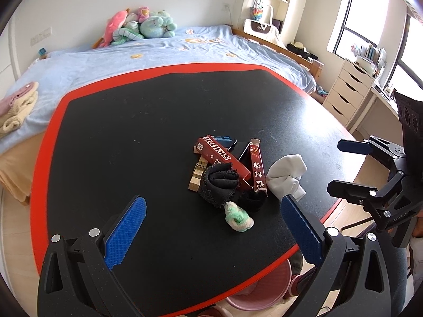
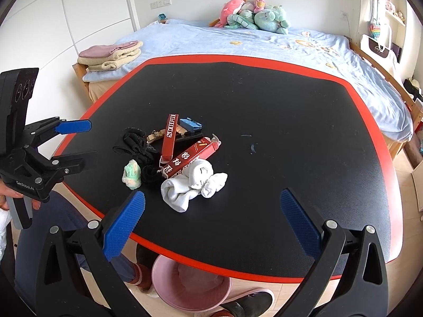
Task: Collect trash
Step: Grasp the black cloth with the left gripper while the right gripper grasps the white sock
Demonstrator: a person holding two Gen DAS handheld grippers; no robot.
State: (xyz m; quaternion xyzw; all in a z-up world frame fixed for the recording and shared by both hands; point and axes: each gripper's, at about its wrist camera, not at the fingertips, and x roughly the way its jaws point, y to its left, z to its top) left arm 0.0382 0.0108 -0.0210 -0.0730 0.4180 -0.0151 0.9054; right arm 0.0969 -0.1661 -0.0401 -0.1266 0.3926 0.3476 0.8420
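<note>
Both hand-held grippers hang wide open w/ nothing between the blue pads: left hand-held gripper [image 1: 211, 227] over the near edge of the black, red-rimmed surface [image 1: 132, 121], right hand-held gripper [image 2: 211, 222] likewise, a bit further toward the right side. Below the near edge sits a pink plastic bin [image 2: 193, 285] on the floor, prob. where the trash goes.

Trash pile lies near the middle of the surface, closer to the near edge than the far one. Nearest bits: small green-and-cream fluffy wad [image 1: 239, 218], black knitted cloth roll [image 1: 220, 185] touching it, white balled-up sock or cloth [image 1: 286, 175] just beside. Behind them two long red cardboard cartons: one printed w/ white letters [image 1: 222, 155], one w/ an open end flap [image 1: 257, 169], leaning across each other. Under/behind: pale wooden blocks [image 1: 197, 177] and a small blue plastic piece [image 1: 223, 139], partly hidden.

Handling, as a guess: all light. Soft items squash, so pinch through the bulk of the wad, not a loose edge, else it unrolls. Cartons look empty and thin; they'd crush or skid on the mat if squeezed flat, so grip across the narrow sides near mid-length. Blocks stiff, small, smooth; could slip. Fluffy wad is the easiest first pick for the left one, white cloth for the right.
</note>
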